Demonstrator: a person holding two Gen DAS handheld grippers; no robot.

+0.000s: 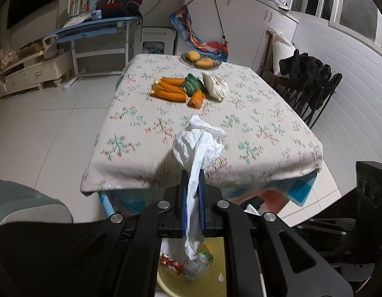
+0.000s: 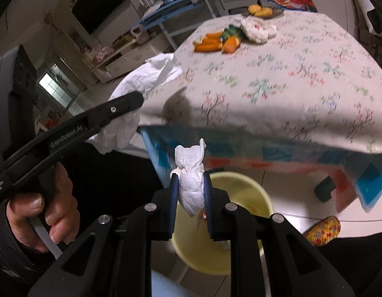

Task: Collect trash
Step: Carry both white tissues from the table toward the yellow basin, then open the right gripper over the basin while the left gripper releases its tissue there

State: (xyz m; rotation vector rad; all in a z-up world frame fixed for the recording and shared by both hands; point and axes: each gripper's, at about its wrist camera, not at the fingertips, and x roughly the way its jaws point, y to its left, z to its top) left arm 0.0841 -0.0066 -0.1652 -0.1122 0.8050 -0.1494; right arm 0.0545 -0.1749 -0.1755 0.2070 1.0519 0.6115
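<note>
The right gripper pinches a small wad of tissue between its blue pads, the wad standing up above the fingertips. Below it sits a yellow bin on the floor, beside the table with its flowered cloth. At the left, a hand grips the left gripper, which is closed on a larger crumpled tissue sheet held near the table's corner. On the far part of the table lie carrots, a white bag and a plate of fruit. A patterned slipper lies on the floor at the right.
</note>
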